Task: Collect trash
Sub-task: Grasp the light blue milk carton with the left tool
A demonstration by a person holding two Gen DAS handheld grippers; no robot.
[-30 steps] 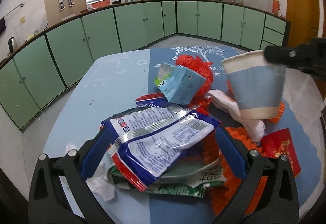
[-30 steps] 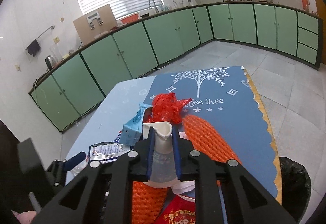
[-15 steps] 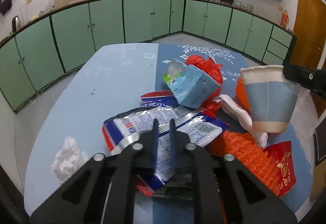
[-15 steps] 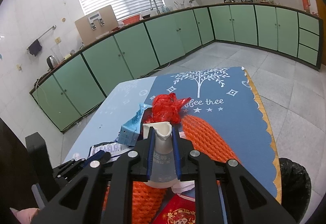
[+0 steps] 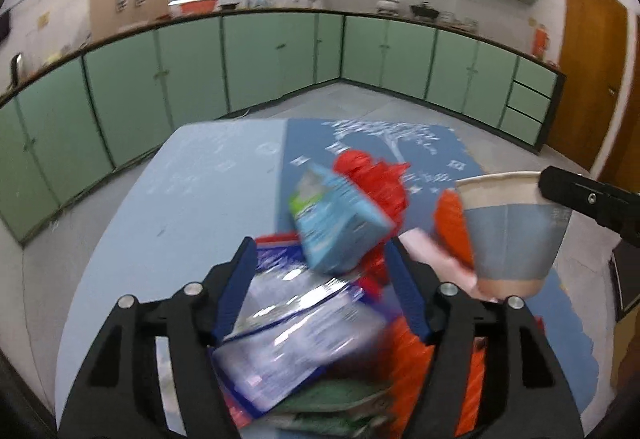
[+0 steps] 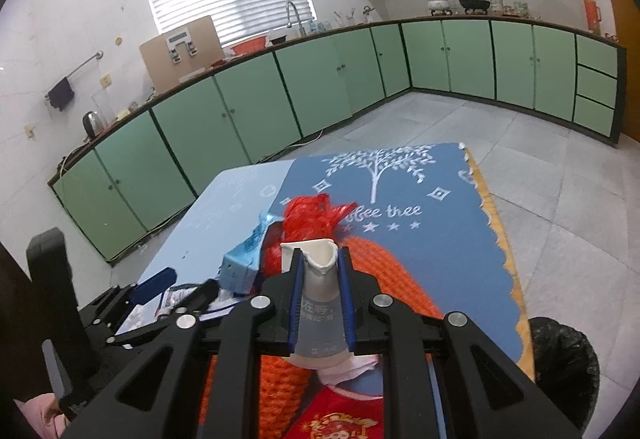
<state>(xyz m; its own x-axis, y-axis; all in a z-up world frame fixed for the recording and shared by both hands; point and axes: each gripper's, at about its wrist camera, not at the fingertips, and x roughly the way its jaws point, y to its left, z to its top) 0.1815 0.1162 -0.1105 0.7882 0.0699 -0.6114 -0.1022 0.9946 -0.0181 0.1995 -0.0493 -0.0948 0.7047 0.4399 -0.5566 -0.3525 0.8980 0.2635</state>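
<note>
Two hand-held grippers are over the table (image 5: 168, 195). Our right hand-held gripper (image 6: 320, 299) squeezes a paper cup (image 6: 318, 303) flat between its blue pads and holds it up above the orange net (image 6: 384, 271). Our left hand-held gripper (image 5: 320, 279) is opening its jaws, and a shiny blue snack bag (image 5: 296, 339) lies between them without being pinched. A blue milk carton (image 5: 336, 219) and a red plastic bag (image 5: 376, 175) sit just beyond. A black trash bin (image 6: 560, 355) stands beside the table.
</note>
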